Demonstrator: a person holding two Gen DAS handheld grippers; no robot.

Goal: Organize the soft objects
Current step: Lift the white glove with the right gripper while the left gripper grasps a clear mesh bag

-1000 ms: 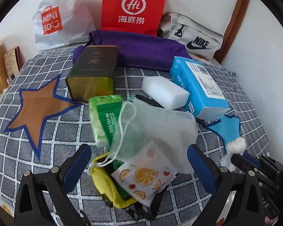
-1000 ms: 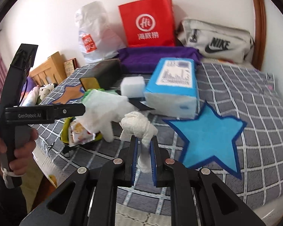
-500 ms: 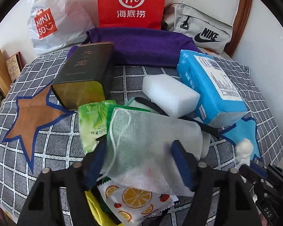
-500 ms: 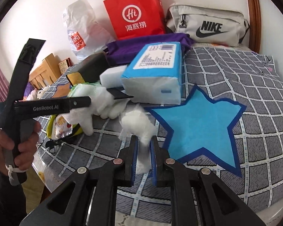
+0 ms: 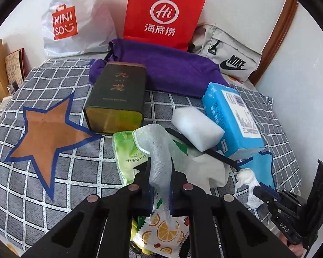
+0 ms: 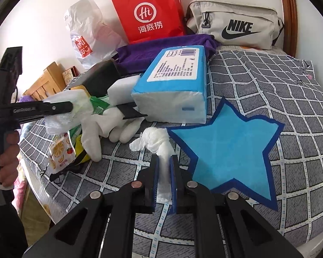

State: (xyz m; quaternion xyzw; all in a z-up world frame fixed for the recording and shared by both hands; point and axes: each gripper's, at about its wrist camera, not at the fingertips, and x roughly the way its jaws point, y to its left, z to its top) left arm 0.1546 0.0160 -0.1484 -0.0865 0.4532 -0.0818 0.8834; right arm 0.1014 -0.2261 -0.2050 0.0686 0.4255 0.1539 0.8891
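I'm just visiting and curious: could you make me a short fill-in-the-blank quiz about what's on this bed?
1. The left gripper is shut on a white ____ pouch.
2. The right gripper pinches a wad of white ____.
3. The blue patch beside the wad is shaped like a ____.

Missing words: mesh; gauze; star

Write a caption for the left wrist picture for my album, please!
Left gripper pinches a see-through white mesh pouch above a green wipes packet on the grey checked cloth.
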